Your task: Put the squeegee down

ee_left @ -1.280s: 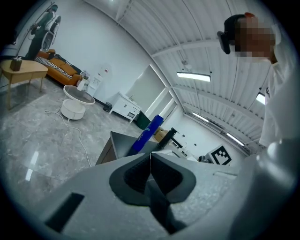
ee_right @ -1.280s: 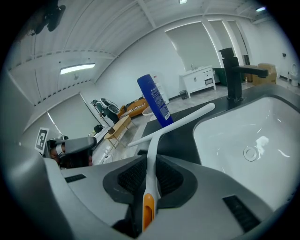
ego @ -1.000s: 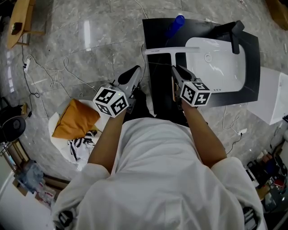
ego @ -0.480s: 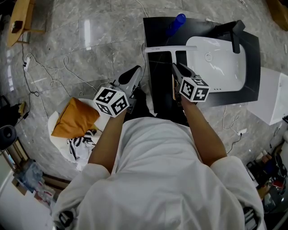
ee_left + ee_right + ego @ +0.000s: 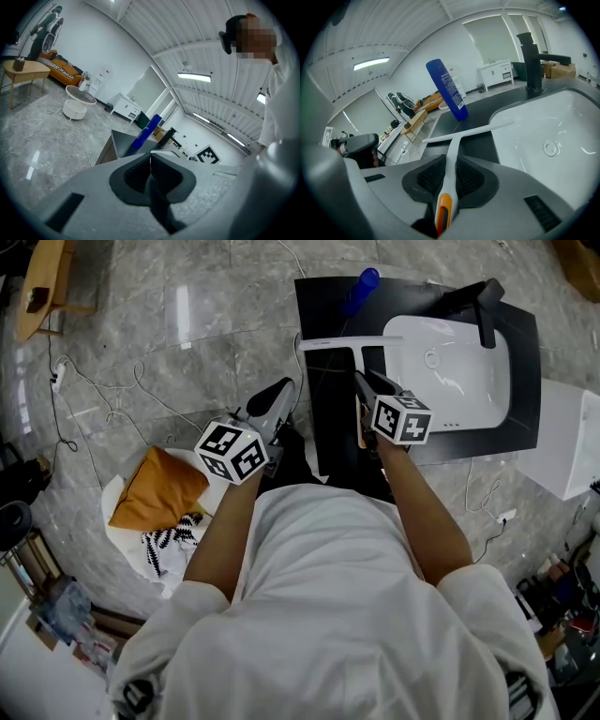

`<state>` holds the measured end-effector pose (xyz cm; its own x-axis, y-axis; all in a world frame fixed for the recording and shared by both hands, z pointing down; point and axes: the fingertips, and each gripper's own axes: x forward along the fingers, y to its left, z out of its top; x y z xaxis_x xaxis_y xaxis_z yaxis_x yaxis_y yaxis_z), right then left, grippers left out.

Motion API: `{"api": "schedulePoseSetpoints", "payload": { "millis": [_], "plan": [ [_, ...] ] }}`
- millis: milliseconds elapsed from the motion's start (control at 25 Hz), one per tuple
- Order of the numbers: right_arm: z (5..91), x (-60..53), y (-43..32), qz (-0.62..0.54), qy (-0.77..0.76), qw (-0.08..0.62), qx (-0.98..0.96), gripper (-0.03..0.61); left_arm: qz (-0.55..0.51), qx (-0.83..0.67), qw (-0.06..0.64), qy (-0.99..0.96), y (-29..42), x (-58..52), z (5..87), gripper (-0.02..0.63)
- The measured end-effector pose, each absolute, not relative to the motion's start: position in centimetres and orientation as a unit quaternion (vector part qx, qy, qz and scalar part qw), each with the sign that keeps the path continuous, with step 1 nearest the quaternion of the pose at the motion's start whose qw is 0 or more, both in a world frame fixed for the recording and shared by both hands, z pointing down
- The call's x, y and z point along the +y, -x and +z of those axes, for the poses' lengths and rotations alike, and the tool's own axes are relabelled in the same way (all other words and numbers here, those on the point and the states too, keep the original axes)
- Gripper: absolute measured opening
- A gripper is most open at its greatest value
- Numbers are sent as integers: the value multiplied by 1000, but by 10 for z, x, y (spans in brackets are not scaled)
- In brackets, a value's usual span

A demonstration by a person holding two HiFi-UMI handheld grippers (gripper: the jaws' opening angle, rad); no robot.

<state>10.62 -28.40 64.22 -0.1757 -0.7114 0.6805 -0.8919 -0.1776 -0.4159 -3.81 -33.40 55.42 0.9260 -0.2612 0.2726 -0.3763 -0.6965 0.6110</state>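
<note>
My right gripper [image 5: 362, 382] [image 5: 450, 176] is shut on the handle of a white squeegee [image 5: 356, 345] [image 5: 461, 133] with an orange handle end. Its blade stretches across the black counter [image 5: 328, 418] [image 5: 487, 108], one end reaching over the rim of the white sink [image 5: 450, 371] [image 5: 553, 136]. My left gripper [image 5: 277, 395] [image 5: 150, 173] hangs left of the counter over the floor, jaws pressed together with nothing between them.
A blue bottle [image 5: 361, 289] [image 5: 446, 89] [image 5: 146, 132] stands on the counter behind the squeegee. A black faucet [image 5: 480, 306] [image 5: 530, 58] rises at the sink's far side. On the floor lie white cables [image 5: 112, 390] and a white seat with an orange cushion [image 5: 155, 488].
The right gripper and the squeegee have shifted slightly to the left and away from me. The left gripper has stayed in place.
</note>
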Motion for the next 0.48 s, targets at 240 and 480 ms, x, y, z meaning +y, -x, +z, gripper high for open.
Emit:
{"api": "schedulePoseSetpoints", "payload": {
  "millis": [240,480],
  "plan": [
    [596,-288,-129,392,-638,98,-655,64,83,-163,331,-926,23,-332,537,18],
    [491,-286,-172,310,-638,26,-704,63,70,-146,289,-944,-4,-333,494,18]
  ]
}}
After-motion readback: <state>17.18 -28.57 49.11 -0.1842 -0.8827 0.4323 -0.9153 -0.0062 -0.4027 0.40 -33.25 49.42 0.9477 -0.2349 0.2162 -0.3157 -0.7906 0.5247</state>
